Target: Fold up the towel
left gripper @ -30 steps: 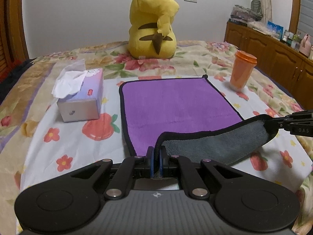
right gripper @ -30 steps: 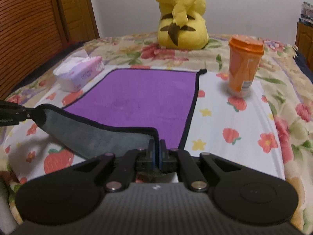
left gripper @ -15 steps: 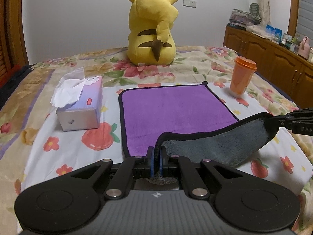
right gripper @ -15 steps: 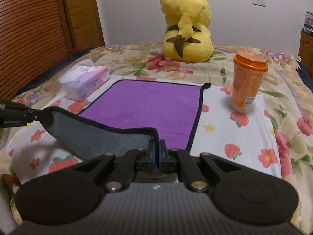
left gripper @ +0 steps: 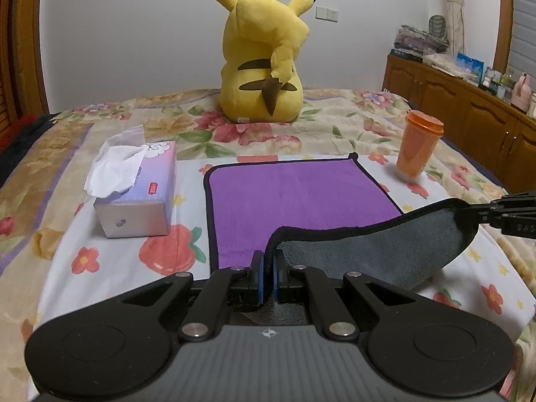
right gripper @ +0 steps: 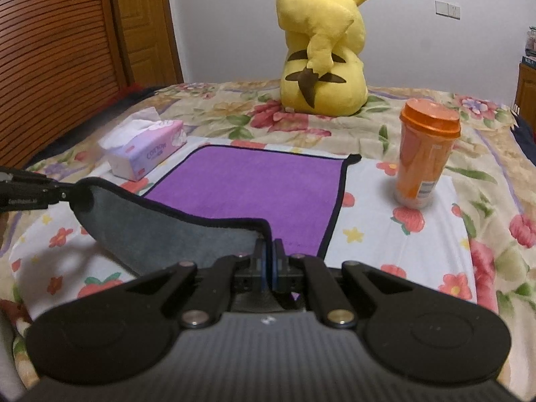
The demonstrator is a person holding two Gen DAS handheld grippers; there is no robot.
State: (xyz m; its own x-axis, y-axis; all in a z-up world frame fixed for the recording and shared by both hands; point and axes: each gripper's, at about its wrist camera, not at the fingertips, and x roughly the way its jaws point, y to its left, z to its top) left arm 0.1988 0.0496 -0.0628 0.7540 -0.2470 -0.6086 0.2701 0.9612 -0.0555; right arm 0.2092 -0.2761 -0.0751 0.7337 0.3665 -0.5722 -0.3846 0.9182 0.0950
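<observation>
Towel (left gripper: 301, 197) near edge lifted btwn left tool (left gripper: 269, 268) & right tool (right gripper: 269, 261), both clamped on its corners.

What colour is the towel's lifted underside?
Grey, with black edging, on the towel; the top face is purple. Clearest in the left wrist view.

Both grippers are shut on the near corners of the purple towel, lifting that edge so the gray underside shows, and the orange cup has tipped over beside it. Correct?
Not quite. The orange cup stands upright, lid on, as the right wrist view shows. The rest holds: the left gripper and right gripper are shut on the near corners of the purple towel, gray underside showing.
</observation>
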